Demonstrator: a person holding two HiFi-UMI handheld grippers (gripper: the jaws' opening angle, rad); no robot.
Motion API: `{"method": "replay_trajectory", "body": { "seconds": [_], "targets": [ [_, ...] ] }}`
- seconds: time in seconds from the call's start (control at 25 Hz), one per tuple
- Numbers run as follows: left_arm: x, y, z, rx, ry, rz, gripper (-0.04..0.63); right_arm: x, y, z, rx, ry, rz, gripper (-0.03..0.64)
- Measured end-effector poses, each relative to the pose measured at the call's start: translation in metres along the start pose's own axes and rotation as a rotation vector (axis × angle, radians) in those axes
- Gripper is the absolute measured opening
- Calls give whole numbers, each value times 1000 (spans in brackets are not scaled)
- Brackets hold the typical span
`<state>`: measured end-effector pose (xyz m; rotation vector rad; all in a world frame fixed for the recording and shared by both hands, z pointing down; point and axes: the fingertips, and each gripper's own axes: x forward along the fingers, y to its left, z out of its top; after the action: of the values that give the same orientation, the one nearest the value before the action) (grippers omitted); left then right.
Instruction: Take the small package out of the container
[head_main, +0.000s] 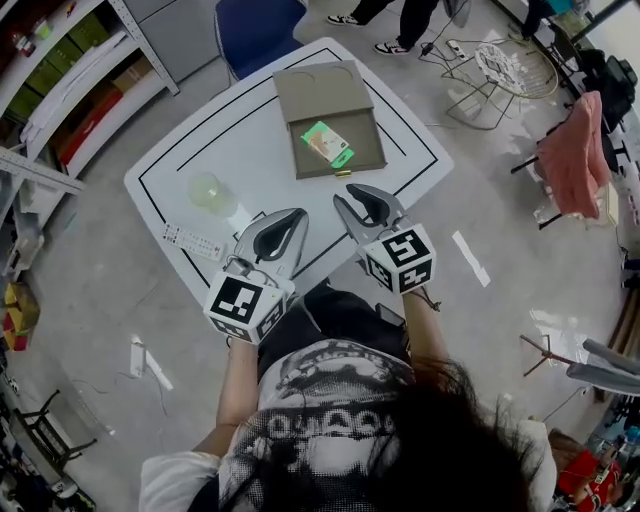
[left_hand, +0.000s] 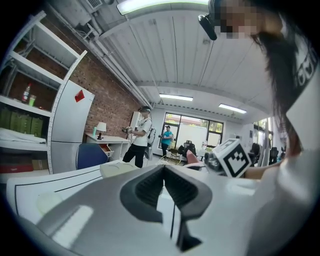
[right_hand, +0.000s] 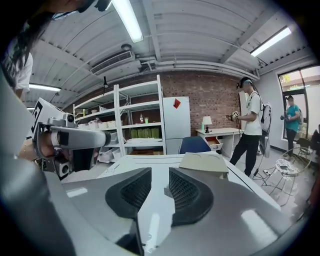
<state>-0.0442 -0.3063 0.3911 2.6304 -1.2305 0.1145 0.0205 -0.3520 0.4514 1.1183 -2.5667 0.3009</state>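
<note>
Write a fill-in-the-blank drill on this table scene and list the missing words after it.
The small package lying in the container is ____ in colour.
The container is ____, with its lid folded back flat on the table.
The right gripper has ____ between its parted jaws.
Missing words: green; open; nothing.
</note>
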Motion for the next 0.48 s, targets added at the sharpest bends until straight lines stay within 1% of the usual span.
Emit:
{"method": "replay_trajectory", "body": {
  "seconds": [0.28, 0.48],
  "targets": [
    [31, 11, 5, 3, 10, 67, 0, 51, -62, -16, -47, 91, 55, 132],
    [39, 21, 9, 8, 15, 118, 0, 97, -90, -28, -46, 168, 124, 189]
  ]
}}
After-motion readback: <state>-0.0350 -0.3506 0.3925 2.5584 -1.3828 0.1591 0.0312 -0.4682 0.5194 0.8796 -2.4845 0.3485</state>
